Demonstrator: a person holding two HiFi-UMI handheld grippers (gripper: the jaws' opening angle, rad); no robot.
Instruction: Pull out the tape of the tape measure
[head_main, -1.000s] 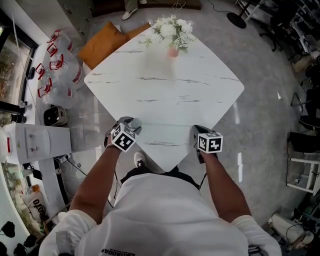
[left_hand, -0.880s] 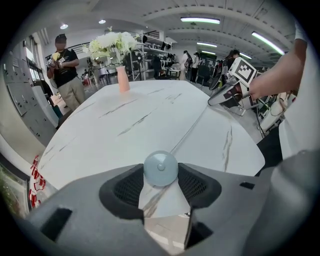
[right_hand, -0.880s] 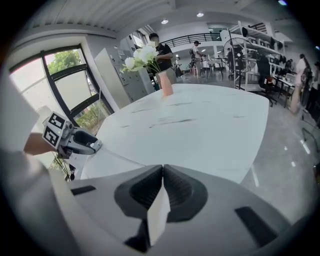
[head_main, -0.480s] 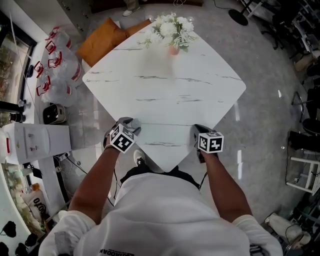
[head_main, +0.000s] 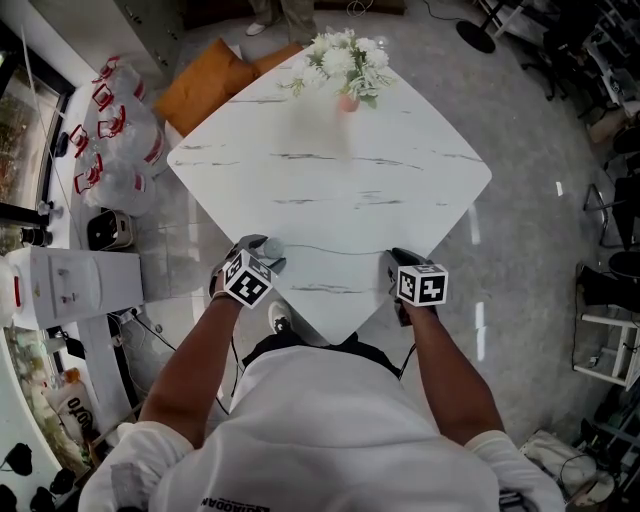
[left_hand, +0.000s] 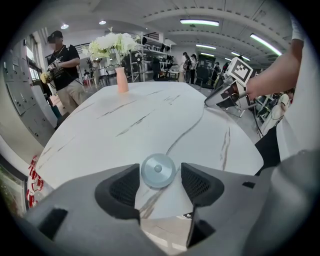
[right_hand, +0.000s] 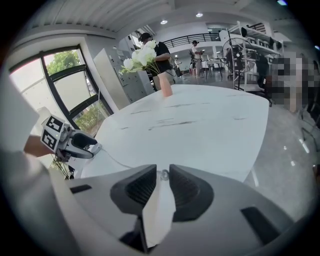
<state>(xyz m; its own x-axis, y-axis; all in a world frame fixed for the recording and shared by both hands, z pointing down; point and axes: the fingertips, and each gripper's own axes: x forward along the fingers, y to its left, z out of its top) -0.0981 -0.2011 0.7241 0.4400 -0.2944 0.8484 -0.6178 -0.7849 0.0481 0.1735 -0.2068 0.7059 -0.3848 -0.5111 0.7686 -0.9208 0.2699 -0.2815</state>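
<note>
The tape measure (left_hand: 158, 170) is a small round grey disc lying on the white marble table (head_main: 330, 180) near its front-left edge. My left gripper (left_hand: 158, 184) stands around the disc; its jaws have just been opening, and the pads show slim gaps either side of it. A thin tape (head_main: 330, 249) runs from the disc (head_main: 273, 244) across the table to my right gripper (head_main: 393, 258). In the right gripper view the jaws (right_hand: 162, 186) are nearly together, pinching the small ring (right_hand: 164, 174) at the tape's end.
A pink vase of white flowers (head_main: 345, 62) stands at the table's far corner. An orange cushion (head_main: 203, 85) and plastic bags (head_main: 115, 135) lie on the floor to the left. People stand beyond the far corner (left_hand: 62, 60).
Both hands have kept their places. The grey disc shows a little more beside the left gripper. A person's legs have come into view at the top edge.
</note>
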